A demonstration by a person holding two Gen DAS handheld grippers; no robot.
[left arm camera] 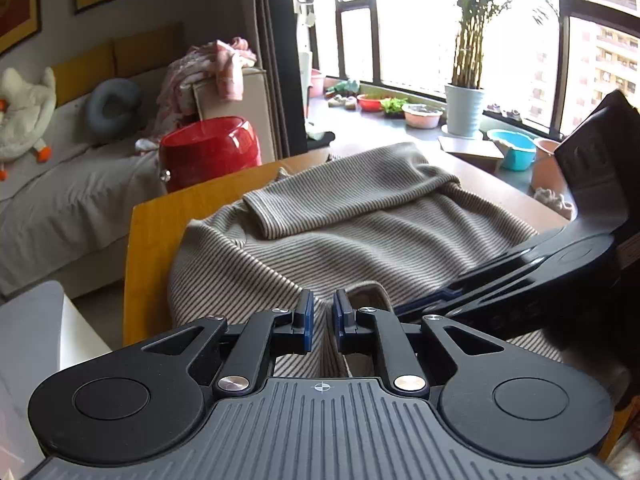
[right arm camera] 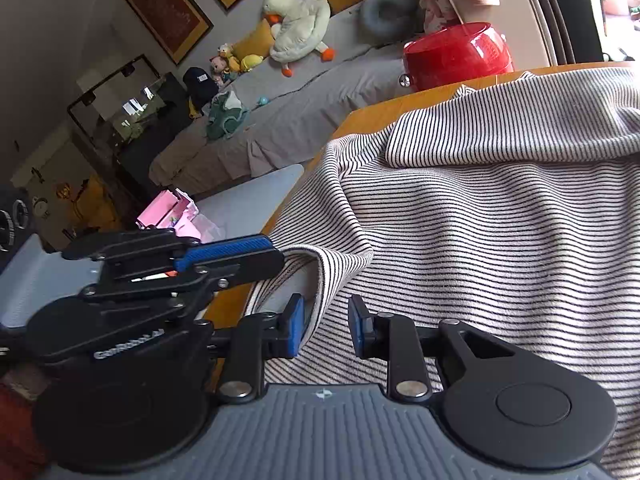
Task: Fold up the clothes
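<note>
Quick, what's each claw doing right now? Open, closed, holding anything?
Left claw: nearly closed on a raised fold of the striped garment.
Right claw: open, a fold of the same garment's edge between its fingers, not clamped.

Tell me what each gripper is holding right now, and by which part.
Left gripper pinches the striped garment at a raised fold of its near edge. Right gripper is open around the same edge beside it, not gripping.
</note>
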